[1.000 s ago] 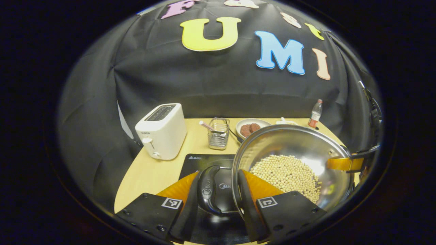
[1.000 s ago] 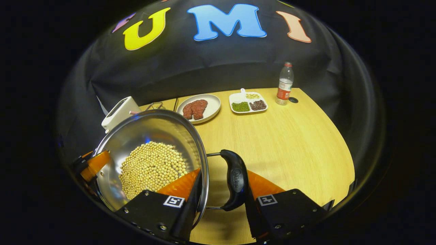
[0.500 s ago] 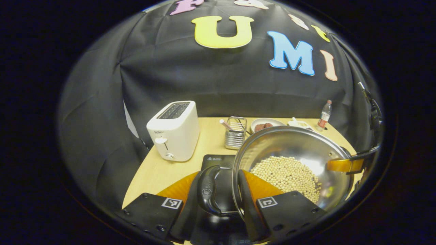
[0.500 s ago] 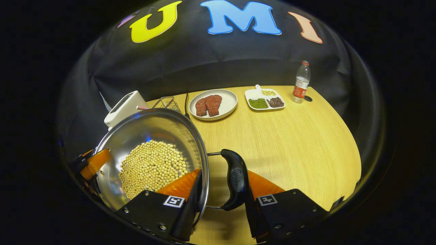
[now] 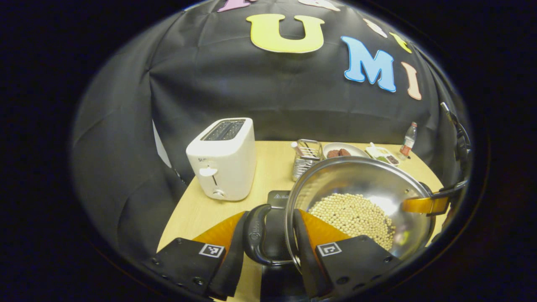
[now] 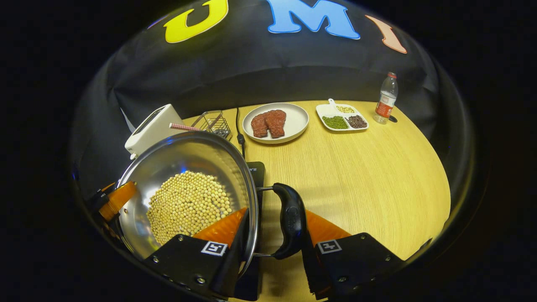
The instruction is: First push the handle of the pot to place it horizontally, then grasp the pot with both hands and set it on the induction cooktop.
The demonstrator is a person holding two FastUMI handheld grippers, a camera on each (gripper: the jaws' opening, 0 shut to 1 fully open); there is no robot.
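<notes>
- Since each tool already has one of the pot's (image 5: 361, 205) two side handles between its fingers, the handle-pushing step looks finished and the carry to the induction cooktop (image 6: 255, 176) is the step in hand.
- The left tool (image 5: 268, 247) is clenched on the left handle (image 5: 255, 234), one finger outside the grip and the other against the pot wall inside the rim.
- The right tool (image 6: 272, 243) grasps the right handle (image 6: 291, 220) the same way.
- The pot, partly filled with pale beans (image 6: 188, 205), appears held above the worktop (image 6: 356, 176), over or just beside the dark cooktop; whether it touches yet cannot be told.
- The next move calls for both tools to lower together and level, so the beans stay in, centring the base on the cooktop before letting go.
- The toaster (image 5: 224, 157) and wire rack (image 5: 306, 157) stand near, behind the cooktop.
</notes>
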